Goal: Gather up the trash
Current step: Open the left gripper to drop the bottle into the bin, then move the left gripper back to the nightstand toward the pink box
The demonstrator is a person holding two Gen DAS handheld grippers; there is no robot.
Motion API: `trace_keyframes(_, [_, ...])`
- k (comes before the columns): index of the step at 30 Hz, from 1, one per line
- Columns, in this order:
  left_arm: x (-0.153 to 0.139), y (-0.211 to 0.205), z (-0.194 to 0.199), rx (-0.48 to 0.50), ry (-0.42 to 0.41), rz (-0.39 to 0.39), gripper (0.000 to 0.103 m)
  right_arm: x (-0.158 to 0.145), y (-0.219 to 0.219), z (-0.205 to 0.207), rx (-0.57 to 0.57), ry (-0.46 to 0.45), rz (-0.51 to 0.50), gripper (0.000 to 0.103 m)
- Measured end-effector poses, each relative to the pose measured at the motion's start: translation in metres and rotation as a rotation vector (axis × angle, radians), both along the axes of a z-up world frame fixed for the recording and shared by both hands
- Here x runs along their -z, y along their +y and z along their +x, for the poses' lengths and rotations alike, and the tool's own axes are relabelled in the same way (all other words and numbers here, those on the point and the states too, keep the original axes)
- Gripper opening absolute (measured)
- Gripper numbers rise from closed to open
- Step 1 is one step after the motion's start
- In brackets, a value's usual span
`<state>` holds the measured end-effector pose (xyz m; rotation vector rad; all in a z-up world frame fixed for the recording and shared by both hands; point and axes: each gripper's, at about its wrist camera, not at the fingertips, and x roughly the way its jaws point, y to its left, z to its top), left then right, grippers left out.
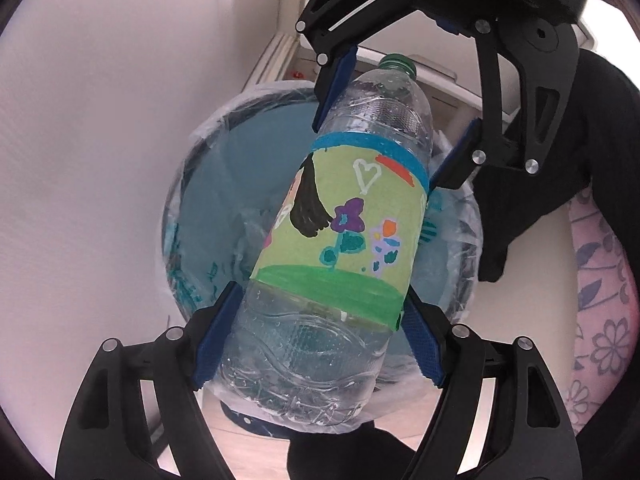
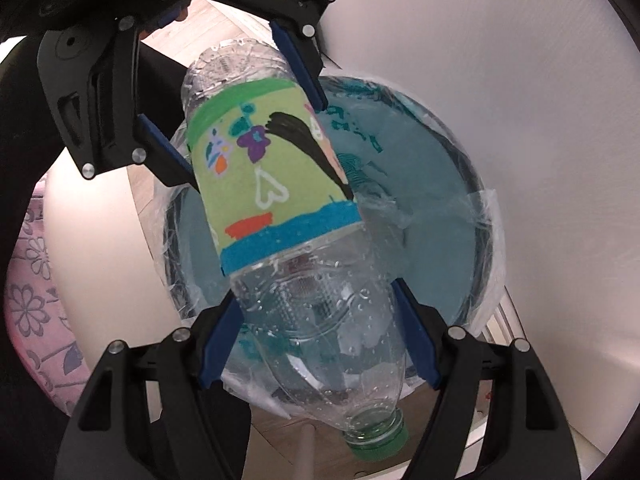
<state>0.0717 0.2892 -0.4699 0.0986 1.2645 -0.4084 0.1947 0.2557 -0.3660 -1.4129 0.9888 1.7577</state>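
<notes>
A clear plastic bottle (image 1: 320, 344) (image 2: 320, 308) with a green cap and a hand-drawn green label hangs tilted over a round bin (image 1: 212, 184) (image 2: 424, 184) lined with a clear bag. My left gripper (image 1: 320, 290) (image 2: 258, 142) is shut on the bottle's base end, its blue pads (image 1: 214, 340) against both sides. My right gripper (image 2: 313, 290) (image 1: 374, 156) is shut on the shoulder end near the cap. Both point steeply down at the bin's teal inside, which the bottle partly hides.
White surfaces (image 1: 80, 160) (image 2: 540, 140) curve around the bin. Wooden floor (image 2: 276, 448) shows below it. Pink floral fabric (image 1: 600, 288) (image 2: 32, 280) and a dark garment (image 1: 560, 200) lie at one side. A white ribbed fixture (image 1: 276, 60) stands behind the bin.
</notes>
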Motion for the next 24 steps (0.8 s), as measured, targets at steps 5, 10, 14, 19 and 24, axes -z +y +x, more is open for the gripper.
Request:
trace_keyframes(5, [-0.008, -0.014, 0.003, -0.011, -0.049, 0.032, 0.097, -0.016, -0.008, -0.006, 0.025, -0.055, 0.048, 0.097])
trace_keyframes(10, [-0.023, -0.020, 0.002, -0.038, -0.079, 0.029, 0.097, -0.049, -0.022, -0.007, 0.051, -0.095, 0.116, 0.097])
trace_keyframes(14, [-0.046, -0.022, -0.005, -0.066, -0.114, 0.039, 0.097, -0.081, -0.039, -0.001, 0.133, -0.091, 0.172, 0.097])
trace_keyframes(19, [-0.082, -0.029, -0.016, -0.066, -0.165, 0.057, 0.097, -0.137, -0.068, -0.003, 0.241, -0.060, 0.266, 0.097])
trace_keyframes(24, [-0.126, -0.043, -0.023, -0.057, -0.221, 0.068, 0.097, -0.182, -0.100, -0.004, 0.292, -0.077, 0.343, 0.097])
